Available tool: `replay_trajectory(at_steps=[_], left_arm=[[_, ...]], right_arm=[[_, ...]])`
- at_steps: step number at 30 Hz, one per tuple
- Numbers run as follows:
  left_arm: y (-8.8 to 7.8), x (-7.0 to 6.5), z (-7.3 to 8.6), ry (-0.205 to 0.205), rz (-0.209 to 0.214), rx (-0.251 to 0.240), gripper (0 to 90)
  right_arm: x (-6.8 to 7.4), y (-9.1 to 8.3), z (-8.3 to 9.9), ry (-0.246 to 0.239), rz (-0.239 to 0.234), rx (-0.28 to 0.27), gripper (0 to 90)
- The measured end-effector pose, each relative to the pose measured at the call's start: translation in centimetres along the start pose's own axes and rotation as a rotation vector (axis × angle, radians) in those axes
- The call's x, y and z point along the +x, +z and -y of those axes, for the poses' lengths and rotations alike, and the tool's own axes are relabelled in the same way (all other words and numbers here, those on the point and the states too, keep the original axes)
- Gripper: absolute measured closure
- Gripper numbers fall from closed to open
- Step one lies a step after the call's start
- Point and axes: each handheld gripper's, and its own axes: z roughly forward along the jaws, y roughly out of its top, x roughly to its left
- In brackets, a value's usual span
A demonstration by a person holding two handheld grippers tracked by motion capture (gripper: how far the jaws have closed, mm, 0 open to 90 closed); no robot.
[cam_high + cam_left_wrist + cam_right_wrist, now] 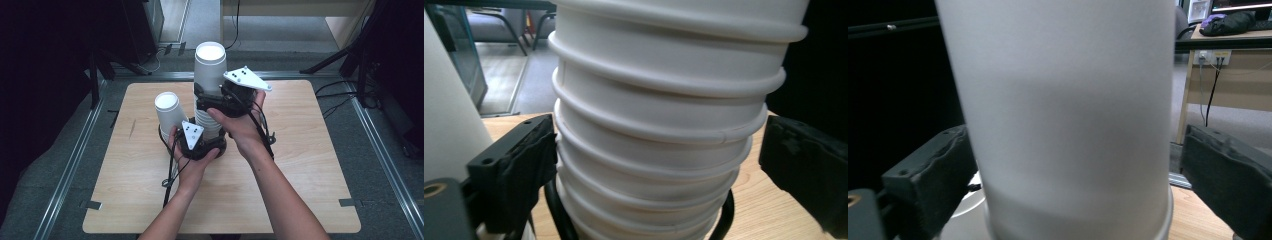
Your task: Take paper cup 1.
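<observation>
A tall stack of white paper cups stands mid-table, its ribbed rims close up in the left gripper view. The top cup sticks far out of the stack; its smooth wall rises above the rim below it. My left gripper is low on the stack, a black jaw on each side, pads against the rims. My right gripper sits higher, with its jaws closed on the top cup's lower wall. A single white cup stands just left of the stack.
The wooden table has bare board all round the cups. Metal rails run along both sides. Black stand legs and cables lie on the floor behind, with a desk farther off.
</observation>
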Motion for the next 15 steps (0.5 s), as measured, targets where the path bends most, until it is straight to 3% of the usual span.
replay_trajectory(at_steps=[8, 15], left_arm=[[-0.07, 0.03, -0.07, 0.010, -0.005, -0.012, 6.0], [-0.05, 0.01, -0.08, 0.007, -0.007, -0.012, 6.1]], right_arm=[[0.18, 1.36, 0.20, -0.020, 0.011, 0.014, 5.6], [0.62, 1.33, -0.11, -0.040, 0.034, 0.015, 10.1]])
